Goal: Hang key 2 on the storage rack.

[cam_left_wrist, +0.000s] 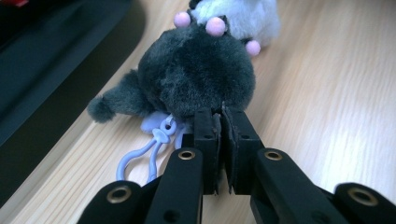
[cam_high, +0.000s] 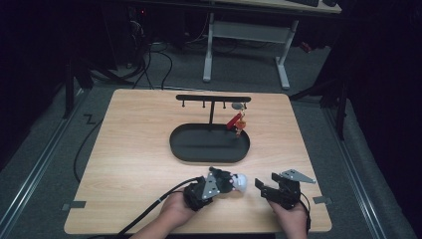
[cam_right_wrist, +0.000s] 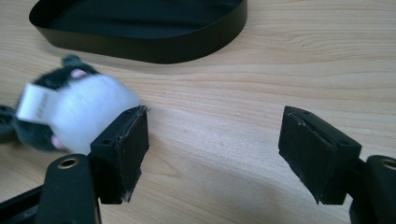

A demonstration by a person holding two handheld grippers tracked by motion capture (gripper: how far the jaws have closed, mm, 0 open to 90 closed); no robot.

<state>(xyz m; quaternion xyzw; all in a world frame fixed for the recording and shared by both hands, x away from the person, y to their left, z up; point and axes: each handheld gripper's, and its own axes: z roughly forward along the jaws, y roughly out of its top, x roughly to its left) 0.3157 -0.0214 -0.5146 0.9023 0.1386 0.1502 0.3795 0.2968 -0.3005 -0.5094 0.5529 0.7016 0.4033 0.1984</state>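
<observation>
A small grey and white plush toy [cam_high: 238, 182] lies on the wooden table near the front edge. In the left gripper view its grey fur [cam_left_wrist: 196, 74] has pink dots, and a lilac clasp loop [cam_left_wrist: 140, 156] trails from it. My left gripper [cam_high: 228, 183] [cam_left_wrist: 220, 114] is shut, its tips pinching the grey fur. My right gripper [cam_high: 266, 181] [cam_right_wrist: 215, 126] stands open just to the right, nothing between its jaws. There the plush toy [cam_right_wrist: 84, 116] shows a white side and a label beyond the left jaw.
A black oval tray [cam_high: 174, 144] [cam_right_wrist: 140, 49] with a T-shaped hook stand [cam_high: 213, 98] sits mid-table. A red keychain [cam_high: 237, 122] hangs from a hook at the bar's right end. Bare wood lies to both sides of the tray. Beyond the table stands a white desk frame [cam_high: 206, 55].
</observation>
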